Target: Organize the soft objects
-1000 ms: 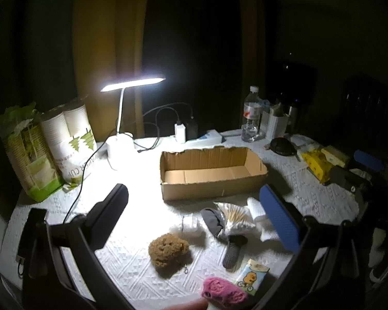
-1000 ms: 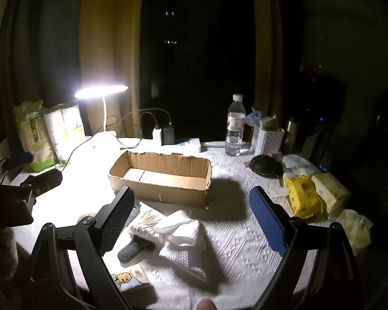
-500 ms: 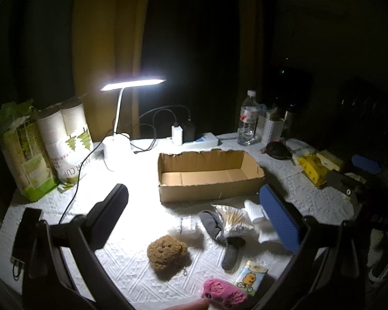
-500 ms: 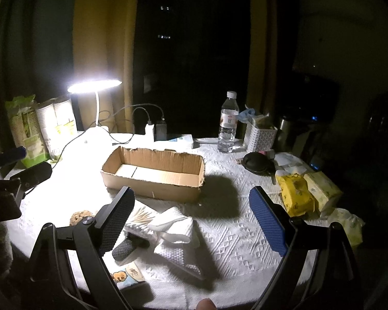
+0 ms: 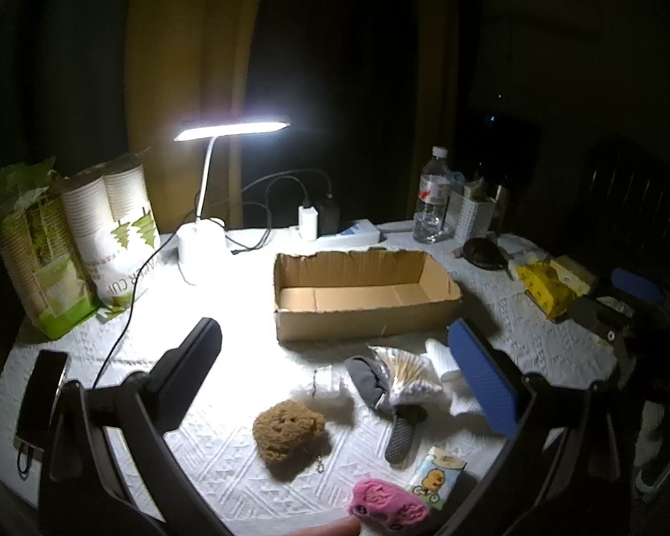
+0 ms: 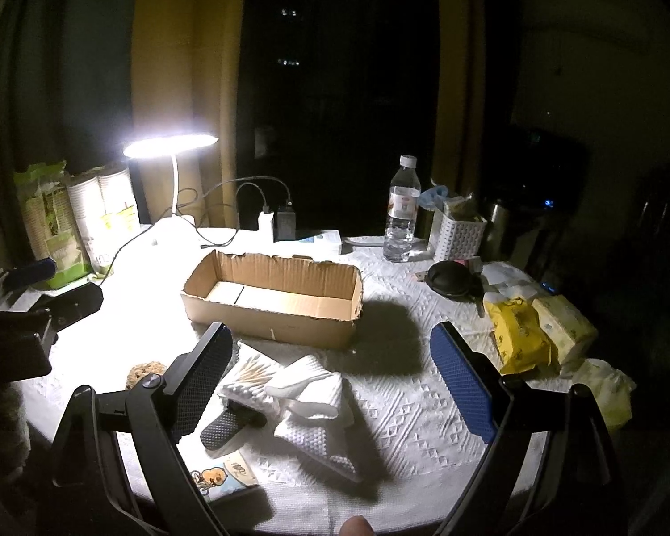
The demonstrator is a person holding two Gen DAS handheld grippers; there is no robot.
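Soft objects lay scattered on the near part of the surface [image 5: 201, 437], none of them yet in the cardboard box [image 5: 366, 297], whose floor was bare. Over the last second both cameras had drawn back and lifted a little: the box and the lamp [image 5: 232, 127] sat lower and smaller in each view, and more of the near cloth showed. Nothing on the surface had shifted, so the change was only one of vantage, probably a step back to choose the first piece; the sorting itself had not begun.

The left claw [image 5: 335, 379] stood wide and empty, its fingers framing the brown sponge [image 5: 288, 431], the pink plush [image 5: 386, 500] at the near edge and the dark grey brush-like piece [image 5: 402, 433]. The right claw [image 6: 335, 379] was likewise wide and held nothing, hanging above the folded white cloths [image 6: 317, 406] and the bag of cotton swabs [image 6: 250, 377].

The box lay with its long axis running left to right across the surface, open side up, its near long wall facing the claws; in the right view it was turned slightly, the left end farther. The grey piece pointed near to far, leaning right at its far end. The white cloths stretched from far left to near right. The sponge was roundish, with no clear axis.
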